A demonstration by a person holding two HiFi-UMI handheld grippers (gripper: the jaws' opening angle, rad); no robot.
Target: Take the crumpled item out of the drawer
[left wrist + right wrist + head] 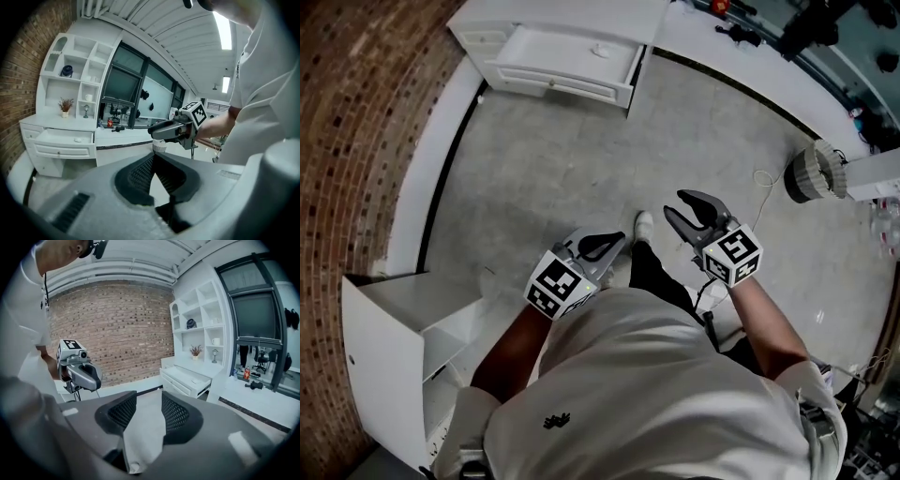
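The white drawer stands pulled open in a low white unit across the grey floor, far ahead of both grippers. A small crumpled white item lies inside it; the same item shows in the left gripper view and again in the right gripper view. My left gripper is held near my body with its jaw tips meeting and nothing between them. My right gripper stands beside it with its jaws apart and empty. In their own views, the left gripper points at the drawer unit and the right gripper points at the floor before it.
A brick wall runs along the left. A white cabinet with an open door stands at the lower left. A ribbed round object sits on the floor at the right. White shelves rise above the drawer unit.
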